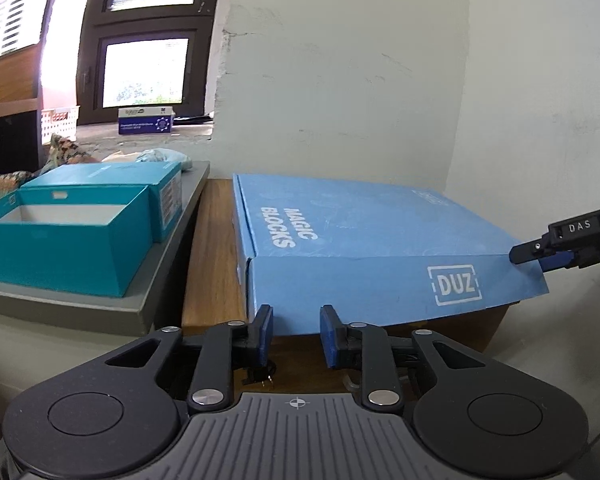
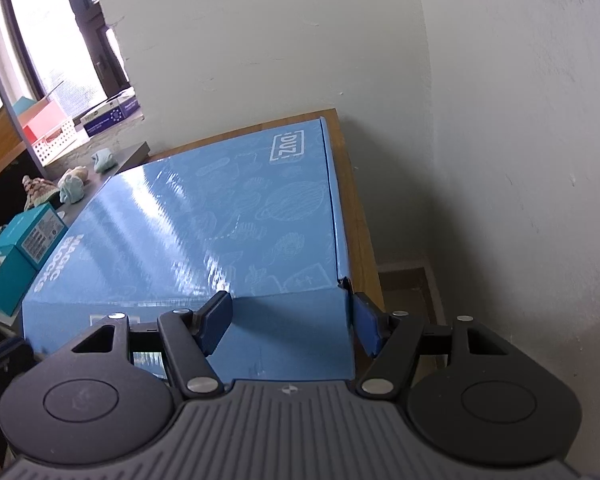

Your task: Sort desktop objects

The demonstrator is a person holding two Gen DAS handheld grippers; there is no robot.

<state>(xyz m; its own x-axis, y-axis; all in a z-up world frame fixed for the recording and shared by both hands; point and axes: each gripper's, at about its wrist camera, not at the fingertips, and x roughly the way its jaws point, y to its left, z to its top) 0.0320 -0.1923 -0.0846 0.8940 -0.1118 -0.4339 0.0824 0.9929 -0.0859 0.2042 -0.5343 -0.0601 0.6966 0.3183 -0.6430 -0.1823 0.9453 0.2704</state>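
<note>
A large flat blue "Magic Blocks" box lies on a wooden desk in the wall corner. My left gripper is open and empty, just in front of the box's near front face. My right gripper is open and straddles the box's near right corner, one finger on top of the lid, the other beside the right edge. The right gripper's tip shows in the left wrist view at that corner.
A grey tray at the left holds an open teal box, its lid and some seashells. A windowsill behind carries a small purple box and a white basket. White walls close the back and right.
</note>
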